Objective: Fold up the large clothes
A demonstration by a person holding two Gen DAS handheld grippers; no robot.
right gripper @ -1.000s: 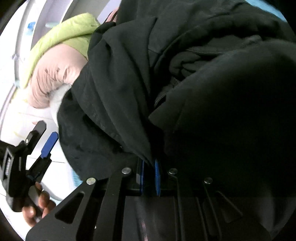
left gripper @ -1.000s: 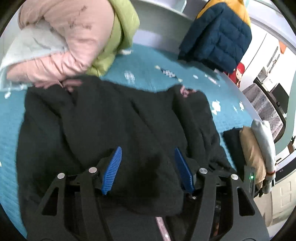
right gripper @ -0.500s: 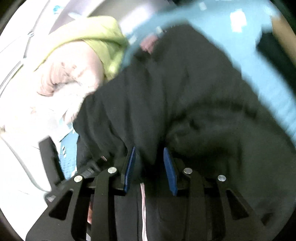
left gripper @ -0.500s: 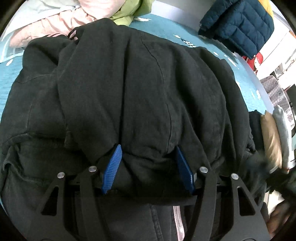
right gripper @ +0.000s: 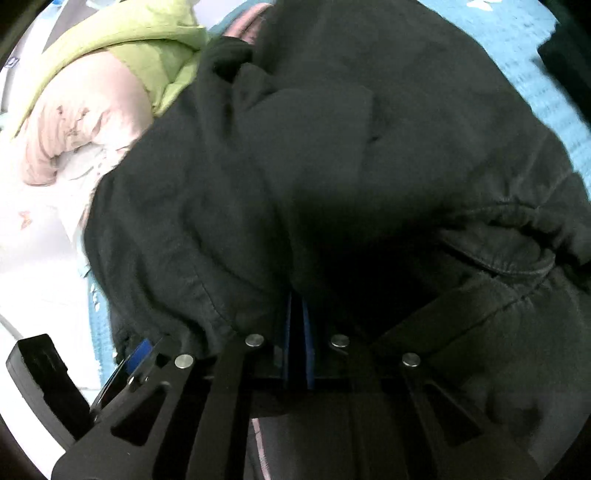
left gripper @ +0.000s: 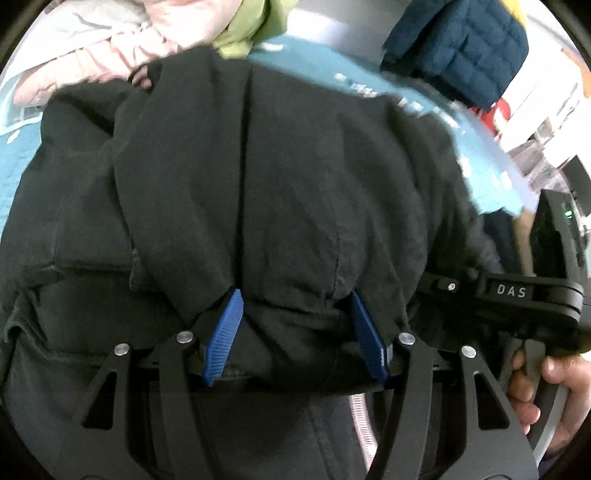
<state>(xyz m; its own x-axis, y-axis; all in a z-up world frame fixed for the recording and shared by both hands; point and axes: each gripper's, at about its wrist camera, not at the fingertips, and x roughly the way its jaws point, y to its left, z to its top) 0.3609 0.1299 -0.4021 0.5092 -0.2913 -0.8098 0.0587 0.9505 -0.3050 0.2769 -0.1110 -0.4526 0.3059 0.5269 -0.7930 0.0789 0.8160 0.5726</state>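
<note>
A large black jacket (left gripper: 280, 177) lies bunched on a teal bedspread (left gripper: 14, 162) and fills both views (right gripper: 351, 166). My left gripper (left gripper: 295, 306) is open, its blue pads wide apart, with a fold of the jacket lying between them. My right gripper (right gripper: 297, 306) is shut, its blue pads nearly together with jacket fabric draped over their tips. The right gripper's black body also shows at the right of the left wrist view (left gripper: 517, 295), held by a hand. The left gripper's body shows at the lower left of the right wrist view (right gripper: 44, 376).
A pink and lime-green padded jacket (left gripper: 155, 33) lies at the far left of the bed, also in the right wrist view (right gripper: 96, 92). A navy quilted jacket (left gripper: 458, 51) sits at the far right. The bed edge runs along the right.
My right gripper has closed from partly open to shut on the jacket. The left gripper stays open over the fold. The right gripper's body has come into the left wrist view.
</note>
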